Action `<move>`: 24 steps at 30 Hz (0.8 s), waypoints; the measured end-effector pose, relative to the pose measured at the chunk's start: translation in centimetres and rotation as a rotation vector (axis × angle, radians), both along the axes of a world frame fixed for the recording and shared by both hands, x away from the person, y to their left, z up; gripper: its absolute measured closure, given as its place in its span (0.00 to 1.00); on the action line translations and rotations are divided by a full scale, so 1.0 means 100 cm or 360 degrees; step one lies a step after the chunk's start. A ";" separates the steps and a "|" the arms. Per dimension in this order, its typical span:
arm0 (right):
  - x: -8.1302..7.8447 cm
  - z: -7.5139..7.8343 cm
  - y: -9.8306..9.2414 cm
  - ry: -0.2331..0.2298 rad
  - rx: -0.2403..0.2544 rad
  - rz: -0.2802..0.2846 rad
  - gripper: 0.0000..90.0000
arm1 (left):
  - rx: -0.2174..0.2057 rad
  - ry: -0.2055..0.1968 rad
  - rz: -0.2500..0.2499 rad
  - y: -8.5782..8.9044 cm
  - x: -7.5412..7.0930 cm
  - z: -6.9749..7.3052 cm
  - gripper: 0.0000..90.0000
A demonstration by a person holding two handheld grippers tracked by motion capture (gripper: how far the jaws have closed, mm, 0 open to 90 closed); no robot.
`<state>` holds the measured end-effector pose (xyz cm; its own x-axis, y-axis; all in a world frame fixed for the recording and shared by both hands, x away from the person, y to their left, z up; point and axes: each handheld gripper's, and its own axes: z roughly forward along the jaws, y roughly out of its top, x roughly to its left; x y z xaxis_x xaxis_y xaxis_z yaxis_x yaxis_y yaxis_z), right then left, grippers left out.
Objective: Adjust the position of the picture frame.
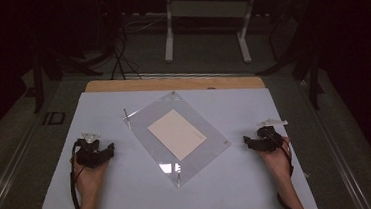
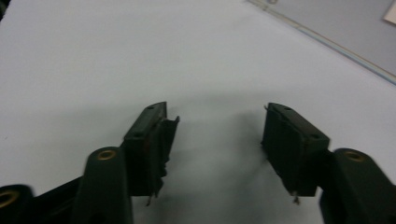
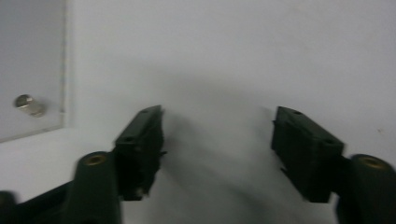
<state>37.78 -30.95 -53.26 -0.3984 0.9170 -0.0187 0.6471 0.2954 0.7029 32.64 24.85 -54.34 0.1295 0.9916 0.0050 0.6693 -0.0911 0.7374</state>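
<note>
A clear acrylic frame (image 1: 197, 153) lies tilted in the middle of the white table sheet (image 1: 130, 189), with a cream paper card (image 1: 177, 134) inside it and small metal standoffs at its corners. My left gripper (image 1: 108, 151) rests on the sheet to the frame's left, jaws open and empty. In the left gripper view my left gripper (image 2: 217, 133) has bare sheet between its jaws, and the frame's edge (image 2: 327, 42) runs across the upper right. My right gripper (image 1: 246, 141) sits to the frame's right, open and empty. My right gripper (image 3: 217, 140) has a frame corner and a standoff (image 3: 29, 105) to its left.
The wooden table edge (image 1: 172, 83) shows beyond the sheet. Behind the table stand white desk legs (image 1: 170, 30) and dark cables (image 1: 119, 54) on the floor. A dark chair base (image 1: 294, 51) stands at the back right.
</note>
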 end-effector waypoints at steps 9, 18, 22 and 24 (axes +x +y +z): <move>-0.011 0.012 0.008 -0.0130 0.0058 0.0117 0.50 | -0.0008 -0.0053 -0.0072 -0.004 -0.004 0.003 0.47; -0.021 0.018 0.016 -0.0147 0.0176 0.0278 0.55 | -0.0105 -0.0091 -0.0112 -0.003 -0.007 0.009 0.52; -0.029 0.021 0.024 -0.0164 0.0194 0.0375 0.58 | -0.0134 -0.0109 -0.0129 -0.004 -0.007 0.015 0.53; -0.032 0.022 0.027 -0.0163 0.0199 0.0408 0.59 | -0.0145 -0.0117 -0.0137 -0.004 -0.006 0.016 0.53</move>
<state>34.61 -28.28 -51.06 -0.6192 0.7844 0.0361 0.4864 0.3470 0.8019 32.06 24.45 -52.72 0.2165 0.9736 -0.0721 0.6056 -0.0760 0.7921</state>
